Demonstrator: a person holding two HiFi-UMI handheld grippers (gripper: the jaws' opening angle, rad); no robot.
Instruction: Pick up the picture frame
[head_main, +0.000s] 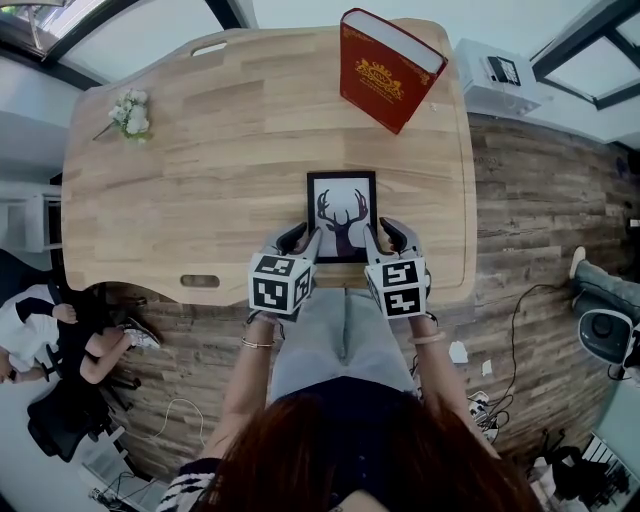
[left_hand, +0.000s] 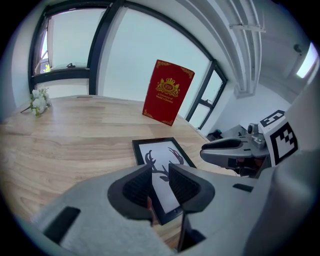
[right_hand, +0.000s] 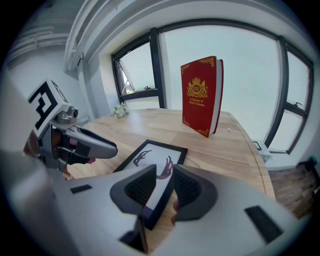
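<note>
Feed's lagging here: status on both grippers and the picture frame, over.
Left gripper open, right gripper open, one at each side edge of the picture frame. Frame flat on the table, not lifted. Nothing in the way.

Bright even daylight, soft shadows, fisheye-warped edges

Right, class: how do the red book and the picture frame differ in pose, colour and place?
Pose: the red book stands upright; the picture frame lies flat.
Look: the book is red with a gold crest; the frame is black around a white deer print.
Place: the book is at the far side of the table, the frame near the person.
Both are rectangular.
</note>
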